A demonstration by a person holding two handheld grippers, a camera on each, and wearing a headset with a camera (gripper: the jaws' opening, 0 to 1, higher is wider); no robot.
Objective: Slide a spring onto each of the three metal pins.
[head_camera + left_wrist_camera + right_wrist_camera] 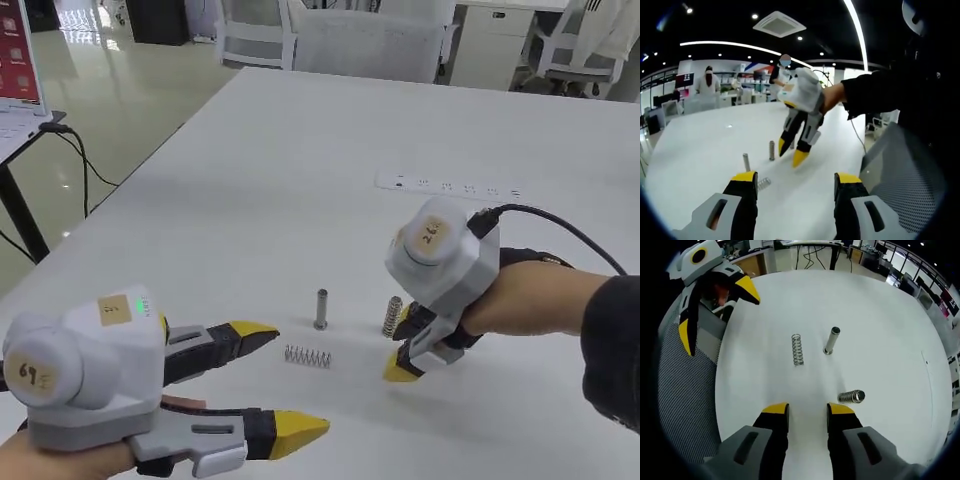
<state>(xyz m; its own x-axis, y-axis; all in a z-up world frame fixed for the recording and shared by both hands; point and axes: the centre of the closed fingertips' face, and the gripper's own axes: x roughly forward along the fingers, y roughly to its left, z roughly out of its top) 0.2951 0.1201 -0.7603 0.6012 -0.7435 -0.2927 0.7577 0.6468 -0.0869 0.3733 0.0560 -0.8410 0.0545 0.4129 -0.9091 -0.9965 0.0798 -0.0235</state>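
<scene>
Spring (307,356) lies loose beside the bare pin (321,308); left tool (796,176) and right tool (808,410) near it, both gaping, empty.

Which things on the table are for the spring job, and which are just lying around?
For the job: bare metal pin, loose spring lying flat, pin already wearing a spring.

Just lying about: white power strip, laptop off to the side.

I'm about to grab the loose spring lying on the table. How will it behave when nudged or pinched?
The spring lies on its side on the smooth white table, so a nudge would probably roll it. It is a thin open wire coil, so likely light and apt to squash or flick out if pinched hard.
</scene>
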